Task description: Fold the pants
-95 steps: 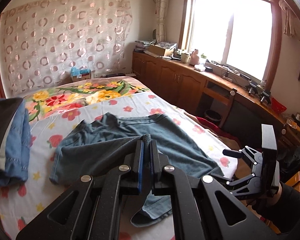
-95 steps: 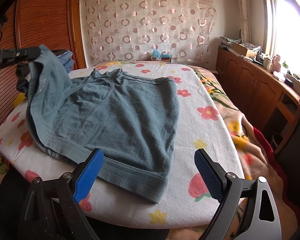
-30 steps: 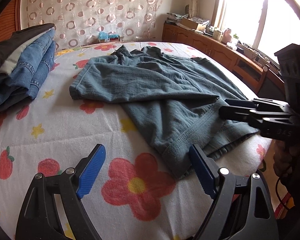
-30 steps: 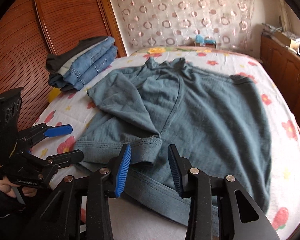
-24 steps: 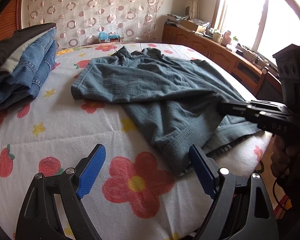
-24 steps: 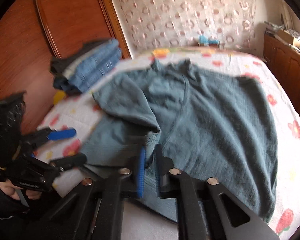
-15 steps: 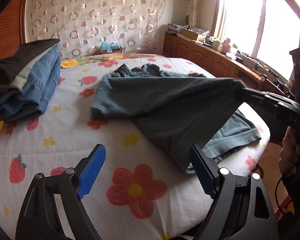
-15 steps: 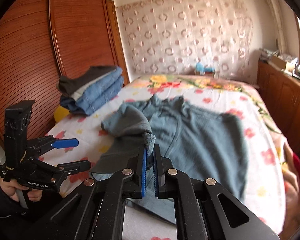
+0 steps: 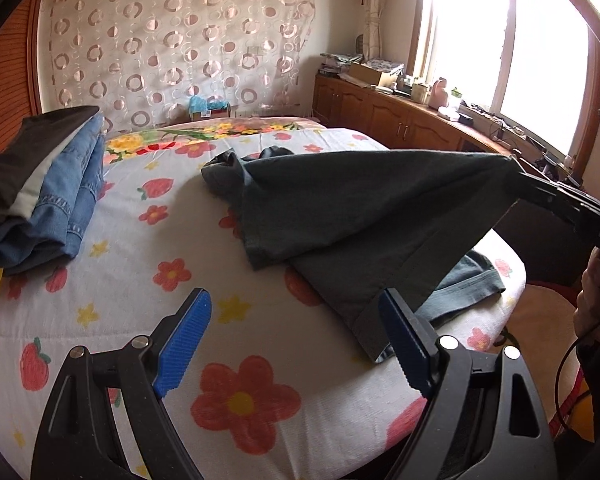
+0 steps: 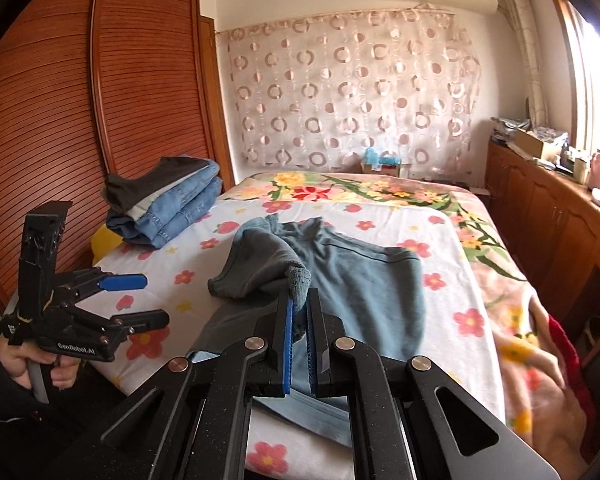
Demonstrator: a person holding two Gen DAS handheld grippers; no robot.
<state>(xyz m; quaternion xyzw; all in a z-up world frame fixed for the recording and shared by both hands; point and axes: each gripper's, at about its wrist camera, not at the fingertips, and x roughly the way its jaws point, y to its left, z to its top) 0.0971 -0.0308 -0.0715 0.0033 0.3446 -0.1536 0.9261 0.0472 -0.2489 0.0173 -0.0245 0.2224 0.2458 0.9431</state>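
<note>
The right gripper (image 10: 298, 312) is clamped on a hem corner of the grey-blue pants (image 10: 352, 280), lifting it off the floral bedsheet (image 9: 148, 264); its pads hide the pinched edge. Beside them, the left gripper (image 9: 296, 338) hangs apart, empty.

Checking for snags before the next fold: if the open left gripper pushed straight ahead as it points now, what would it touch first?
Probably the flowered bedsheet itself: the left gripper is open and aims across bare sheet. The lifted grey-green pants lie just right of that line, near its right finger, though depth is unclear.
</note>
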